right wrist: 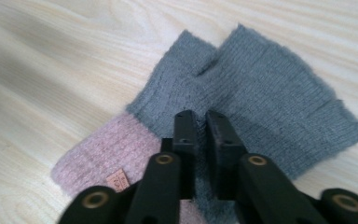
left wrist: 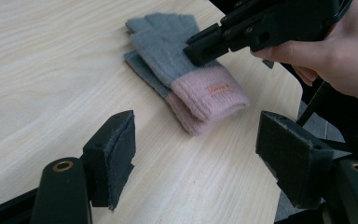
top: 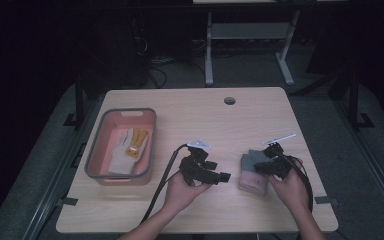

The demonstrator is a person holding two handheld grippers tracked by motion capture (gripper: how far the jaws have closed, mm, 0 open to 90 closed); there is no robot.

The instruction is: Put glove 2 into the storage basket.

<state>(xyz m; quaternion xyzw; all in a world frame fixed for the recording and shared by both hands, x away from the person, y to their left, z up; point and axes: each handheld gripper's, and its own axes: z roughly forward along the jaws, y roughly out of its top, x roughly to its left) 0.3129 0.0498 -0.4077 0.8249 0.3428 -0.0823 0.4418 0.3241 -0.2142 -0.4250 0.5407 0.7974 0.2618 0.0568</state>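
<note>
Pale wood table [top: 200, 115], dim room, left gripper [left wrist: 196, 154] agape and empty, right gripper [right wrist: 203, 126] nearly closed, perhaps pinching grey-pink gloves [right wrist: 261, 88].

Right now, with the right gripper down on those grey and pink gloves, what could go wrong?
The right gripper's fingers stand nearly together over the top glove, so they may pinch one layer and leave the lower glove on the table. The stack lies near the table's edge and could be dragged off. The left gripper hovers open nearby and might collide.
</note>
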